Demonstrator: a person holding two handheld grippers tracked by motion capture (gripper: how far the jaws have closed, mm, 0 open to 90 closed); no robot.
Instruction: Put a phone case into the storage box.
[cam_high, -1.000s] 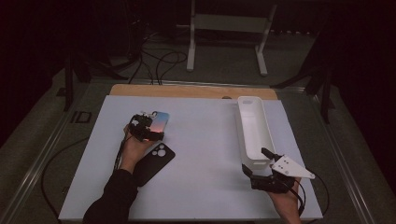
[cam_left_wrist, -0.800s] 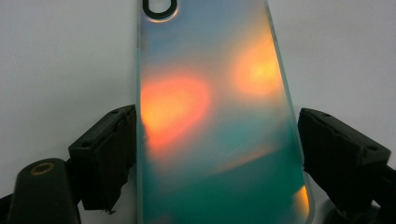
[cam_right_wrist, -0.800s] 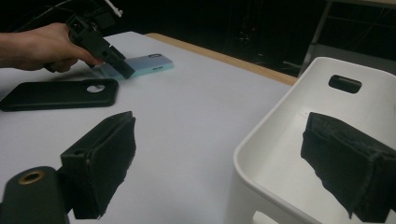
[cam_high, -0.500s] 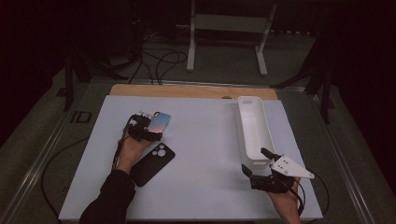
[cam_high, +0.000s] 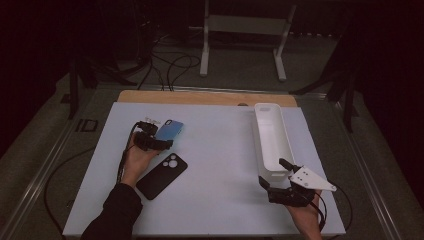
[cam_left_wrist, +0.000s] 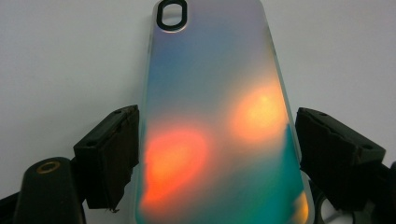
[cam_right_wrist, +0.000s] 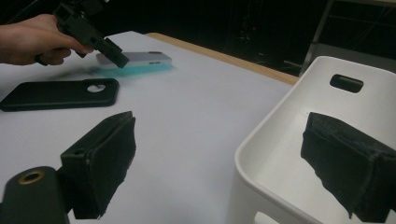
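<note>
A person's left gripper (cam_high: 159, 143) sits over an iridescent phone case (cam_left_wrist: 219, 116) at ten o'clock on the white table (cam_high: 220, 150). Its jaws stand apart, flanking the case's long edges; the left pad appears to touch, while a sliver of gap shows at the right. The glossy case shimmers blue-teal with orange glows, an oval camera cutout at its far end. A black phone case (cam_high: 162, 176) lies just beside, toward six o'clock. At four o'clock, the right gripper (cam_high: 276, 182), jaws wide and empty, rests by a white bin (cam_high: 272, 140).
</note>
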